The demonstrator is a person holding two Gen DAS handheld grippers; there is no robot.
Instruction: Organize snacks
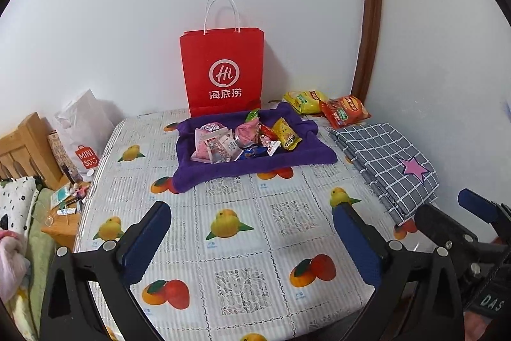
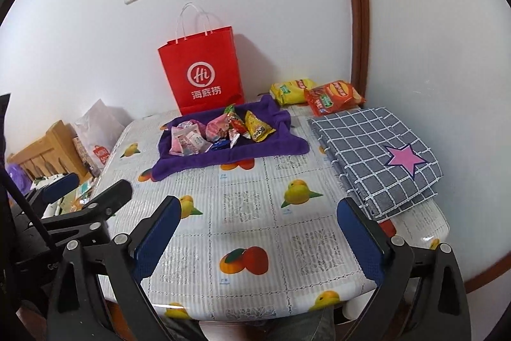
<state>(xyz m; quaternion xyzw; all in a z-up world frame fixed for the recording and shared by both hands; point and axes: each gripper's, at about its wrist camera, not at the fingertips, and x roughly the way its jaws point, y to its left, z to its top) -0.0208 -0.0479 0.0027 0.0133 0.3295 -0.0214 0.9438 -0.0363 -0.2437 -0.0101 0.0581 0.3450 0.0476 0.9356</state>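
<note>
Left gripper [image 1: 252,232] hovers at near table edge, jaws wide apart, empty. Small snacks [image 1: 246,139] heaped on purple cloth [image 1: 255,163] mid-table, red paper bag [image 1: 222,69] behind, touching cloth. Two chip bags [image 1: 325,106] far right by folded checked cloth [image 1: 386,165]. Right gripper [image 2: 258,229] likewise spread, empty. Likely best: reach in low, pinch one wrapper edge, avoid snagging cloth.

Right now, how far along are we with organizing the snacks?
Barely started, by the look of it. Done: nothing clearly sorted; small snack packets lie in a loose heap on the purple towel, and the yellow chip bag and red chip bag sit beside it by the wall. In hand: nothing; left claw and right claw are open above the table. Left: all the sorting; the red paper bag stands behind.
</note>
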